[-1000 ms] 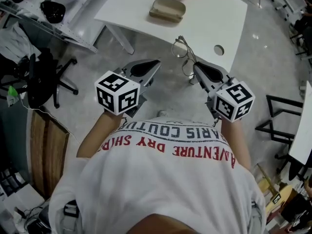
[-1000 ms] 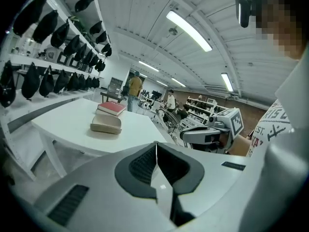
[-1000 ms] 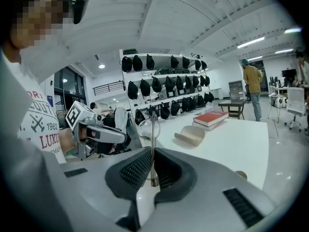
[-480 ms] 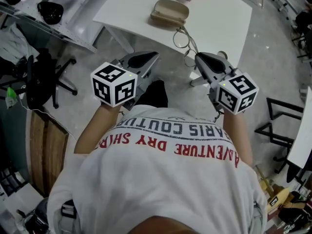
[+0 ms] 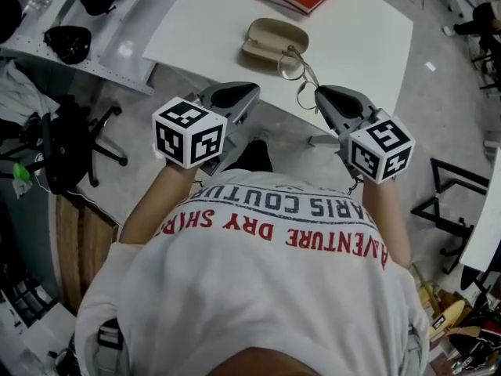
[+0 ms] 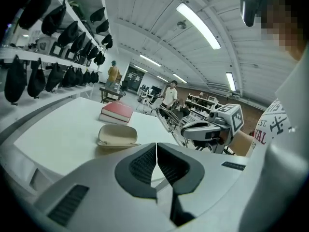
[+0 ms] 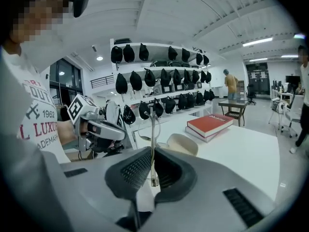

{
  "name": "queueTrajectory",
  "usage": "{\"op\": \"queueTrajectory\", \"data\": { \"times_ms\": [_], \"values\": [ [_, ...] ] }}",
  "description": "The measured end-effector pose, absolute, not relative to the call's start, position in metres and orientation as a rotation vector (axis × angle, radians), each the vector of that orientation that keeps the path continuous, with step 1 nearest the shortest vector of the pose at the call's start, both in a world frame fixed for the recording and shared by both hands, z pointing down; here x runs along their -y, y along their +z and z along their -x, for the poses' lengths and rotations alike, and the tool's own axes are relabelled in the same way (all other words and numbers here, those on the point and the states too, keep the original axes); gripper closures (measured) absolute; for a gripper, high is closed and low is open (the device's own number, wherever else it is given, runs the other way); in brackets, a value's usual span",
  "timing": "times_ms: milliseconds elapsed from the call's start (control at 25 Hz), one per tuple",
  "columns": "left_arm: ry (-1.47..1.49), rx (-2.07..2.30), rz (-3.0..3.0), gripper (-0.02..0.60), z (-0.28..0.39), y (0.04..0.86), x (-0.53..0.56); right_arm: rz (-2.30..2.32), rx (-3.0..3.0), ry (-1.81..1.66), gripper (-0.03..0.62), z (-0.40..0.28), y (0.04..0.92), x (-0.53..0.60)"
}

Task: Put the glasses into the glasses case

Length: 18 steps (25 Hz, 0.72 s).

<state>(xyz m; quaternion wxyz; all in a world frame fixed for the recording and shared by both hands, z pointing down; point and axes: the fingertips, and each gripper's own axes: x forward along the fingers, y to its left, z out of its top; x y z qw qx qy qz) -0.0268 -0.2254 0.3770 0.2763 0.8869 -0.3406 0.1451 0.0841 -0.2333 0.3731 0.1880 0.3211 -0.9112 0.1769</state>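
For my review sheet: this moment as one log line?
right gripper: shut on glasses | left gripper: shut, empty | glasses case: on table

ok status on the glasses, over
Right hand-held gripper shut on the glasses, held above the table beside the glasses case. Left hand-held gripper shut, empty. Case looks closed; nothing else in the way.
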Motion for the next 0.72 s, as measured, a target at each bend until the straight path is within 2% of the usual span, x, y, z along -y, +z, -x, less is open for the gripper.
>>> {"op": "queueTrajectory", "data": {
  "times_ms": [360,720],
  "values": [
    [0.421,0.859,-2.334,0.552,0.051,0.402,0.303,-0.849,2.482,0.497,0.56,-0.057,0.4,0.307],
    [0.47,0.821,-2.277,0.552,0.066,0.432,0.333,-0.686,2.406,0.469,0.56,-0.037,0.433,0.343]
  ]
}}
